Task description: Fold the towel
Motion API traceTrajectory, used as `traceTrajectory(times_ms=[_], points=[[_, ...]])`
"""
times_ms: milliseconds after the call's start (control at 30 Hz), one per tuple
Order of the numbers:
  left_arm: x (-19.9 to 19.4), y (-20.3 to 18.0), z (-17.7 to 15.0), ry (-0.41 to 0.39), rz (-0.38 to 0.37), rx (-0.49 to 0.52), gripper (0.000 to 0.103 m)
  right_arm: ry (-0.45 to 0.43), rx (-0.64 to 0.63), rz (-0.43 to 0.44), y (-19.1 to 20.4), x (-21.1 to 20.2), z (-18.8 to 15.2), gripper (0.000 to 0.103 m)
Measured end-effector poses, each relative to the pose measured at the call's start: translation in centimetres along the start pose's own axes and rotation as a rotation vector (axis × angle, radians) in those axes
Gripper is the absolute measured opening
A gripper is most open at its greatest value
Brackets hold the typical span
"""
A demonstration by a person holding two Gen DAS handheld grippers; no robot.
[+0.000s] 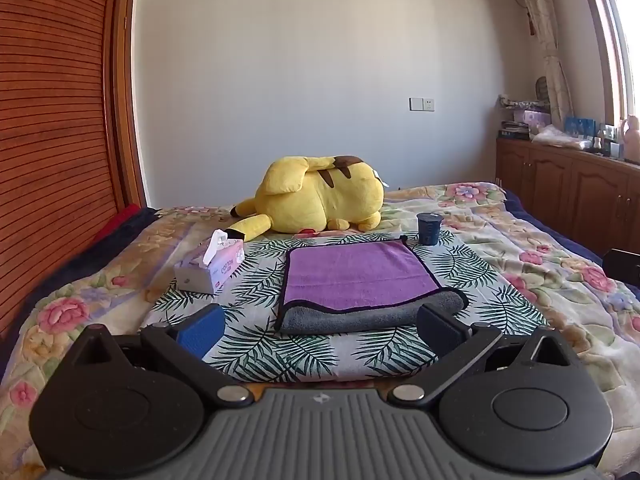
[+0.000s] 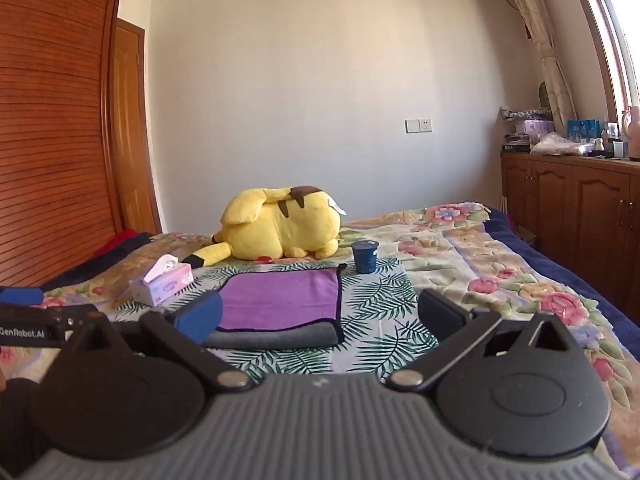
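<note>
The tissue box (image 1: 210, 266), at about ten o'clock from the middle of the left wrist view, carries the word "COTTON" in dark letters on the pink side turned toward nine o'clock; the smaller print beneath it is too small to read. In the right wrist view, at nine o'clock on the frame edge, a black bar of the left tongs (image 2: 30, 334) bears white lettering reading "GenRobot.AI". The pale label on the dark cup (image 2: 365, 257) is too blurred to read.

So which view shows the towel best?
The left wrist view: the towel lies centred and whole between the open fingers. In the right wrist view, a blue finger covers the towel's near left corner.
</note>
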State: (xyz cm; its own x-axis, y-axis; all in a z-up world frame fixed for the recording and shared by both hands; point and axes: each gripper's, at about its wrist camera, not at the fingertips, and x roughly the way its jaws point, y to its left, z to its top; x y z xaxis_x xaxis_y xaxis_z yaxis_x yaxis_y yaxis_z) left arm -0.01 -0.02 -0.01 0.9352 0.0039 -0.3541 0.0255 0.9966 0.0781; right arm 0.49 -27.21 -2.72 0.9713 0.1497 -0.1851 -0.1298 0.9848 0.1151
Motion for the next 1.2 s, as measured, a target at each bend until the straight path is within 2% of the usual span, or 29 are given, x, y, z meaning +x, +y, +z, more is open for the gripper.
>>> traceTrajectory(times_ms=[1200], points=[[-0.06,0.63,0.52,-0.006,0.002,0.008,0.086,0.011,-0.007,-0.004,-0.05,0.21,-0.48,0.103]])
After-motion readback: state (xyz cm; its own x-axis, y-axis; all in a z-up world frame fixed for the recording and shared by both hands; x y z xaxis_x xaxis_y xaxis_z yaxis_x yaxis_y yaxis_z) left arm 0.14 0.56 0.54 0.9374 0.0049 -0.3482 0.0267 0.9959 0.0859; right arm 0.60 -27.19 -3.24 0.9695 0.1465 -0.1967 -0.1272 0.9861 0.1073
